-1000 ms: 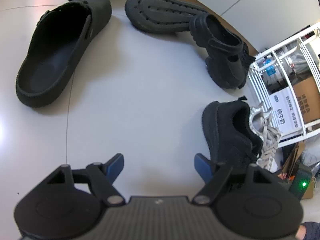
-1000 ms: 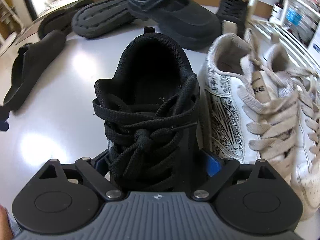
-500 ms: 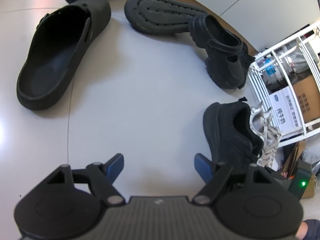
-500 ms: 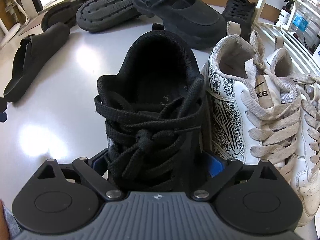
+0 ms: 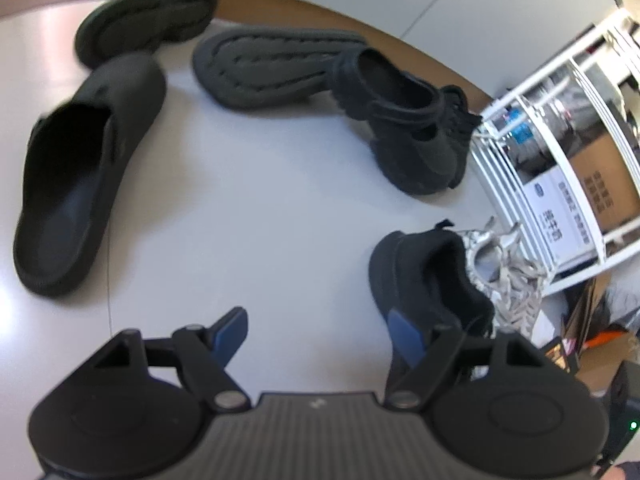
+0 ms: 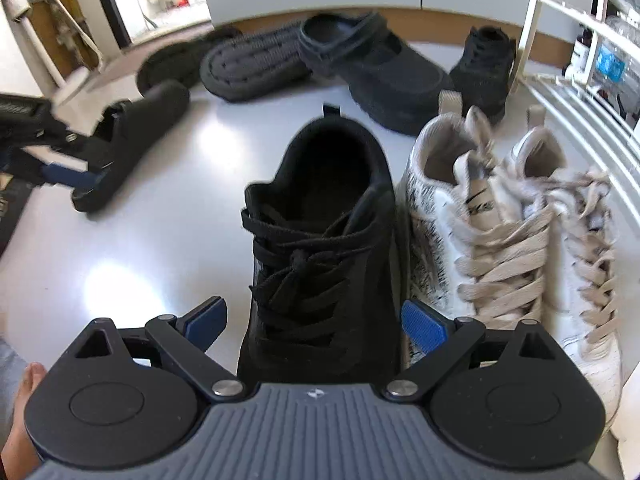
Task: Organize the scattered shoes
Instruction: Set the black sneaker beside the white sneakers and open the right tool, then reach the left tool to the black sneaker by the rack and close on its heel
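A black lace-up sneaker (image 6: 320, 220) stands on the pale floor, close beside a pair of white sneakers (image 6: 500, 232). My right gripper (image 6: 314, 320) hovers over its toe, open, with both blue pads clear of its sides. My left gripper (image 5: 318, 334) is open over bare floor with nothing between its fingers; the same black sneaker (image 5: 428, 280) lies just to its right. Further off are a black mule (image 5: 80, 184), an overturned mule (image 5: 144, 24), an overturned clog (image 5: 272, 64), an upright clog (image 5: 404, 128) and a second black sneaker (image 6: 484, 68).
A white wire rack (image 5: 560, 140) with a cardboard box (image 5: 600, 184) stands at the right, close behind the white sneakers. A brown skirting (image 6: 420, 28) and wall close off the far side. Part of a person's bare limb (image 6: 24, 400) shows at the lower left.
My right gripper has let go of the black sneaker, spread its jaws and lifted back. The sneaker stays by the white pair. My left gripper has risen, still open.
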A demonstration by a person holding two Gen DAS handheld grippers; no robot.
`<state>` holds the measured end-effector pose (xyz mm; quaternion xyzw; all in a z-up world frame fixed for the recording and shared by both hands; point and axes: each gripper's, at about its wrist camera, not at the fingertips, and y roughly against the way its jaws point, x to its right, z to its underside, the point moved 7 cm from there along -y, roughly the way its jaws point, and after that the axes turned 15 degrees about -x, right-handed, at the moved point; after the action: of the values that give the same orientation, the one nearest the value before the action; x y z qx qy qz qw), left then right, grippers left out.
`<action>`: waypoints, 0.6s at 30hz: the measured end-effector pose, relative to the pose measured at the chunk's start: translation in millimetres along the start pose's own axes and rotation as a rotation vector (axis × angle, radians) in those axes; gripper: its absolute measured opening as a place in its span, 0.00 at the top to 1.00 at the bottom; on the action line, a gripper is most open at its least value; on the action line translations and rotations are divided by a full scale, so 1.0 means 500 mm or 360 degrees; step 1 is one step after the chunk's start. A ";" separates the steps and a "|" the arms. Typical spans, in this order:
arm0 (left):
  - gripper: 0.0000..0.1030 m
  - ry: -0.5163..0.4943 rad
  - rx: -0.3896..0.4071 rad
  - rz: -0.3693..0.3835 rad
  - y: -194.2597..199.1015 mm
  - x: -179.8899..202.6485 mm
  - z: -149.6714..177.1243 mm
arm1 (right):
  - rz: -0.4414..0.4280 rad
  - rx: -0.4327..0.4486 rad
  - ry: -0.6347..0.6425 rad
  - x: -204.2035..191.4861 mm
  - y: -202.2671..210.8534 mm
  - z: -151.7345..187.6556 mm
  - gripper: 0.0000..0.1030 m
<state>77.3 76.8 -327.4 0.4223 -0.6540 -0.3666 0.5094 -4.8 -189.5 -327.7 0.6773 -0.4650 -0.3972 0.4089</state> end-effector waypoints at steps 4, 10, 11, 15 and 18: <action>0.23 -0.0108 0.0017 -0.0105 0.034 0.045 -0.041 | -0.0062 0.0079 -0.0046 0.022 0.031 -0.002 0.06; 0.23 -0.0232 0.0031 -0.0170 0.053 0.131 -0.131 | -0.0104 0.0165 -0.0151 0.076 0.067 -0.002 0.06; 0.23 -0.0244 0.0030 -0.0154 0.054 0.147 -0.148 | -0.0109 0.0174 -0.0162 0.084 0.071 -0.002 0.06; 0.23 -0.0304 0.0100 -0.0094 0.077 0.230 -0.259 | -0.0143 0.0222 -0.0167 0.119 0.093 0.001 0.06; 0.23 -0.0325 0.0142 -0.0092 0.080 0.274 -0.320 | -0.0154 0.0243 -0.0172 0.138 0.103 0.006 0.06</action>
<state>209.3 -42.8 -208.1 0.4236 -0.7058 -0.3928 0.4101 -5.6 -267.9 -292.0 0.7058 -0.4820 -0.4160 0.3107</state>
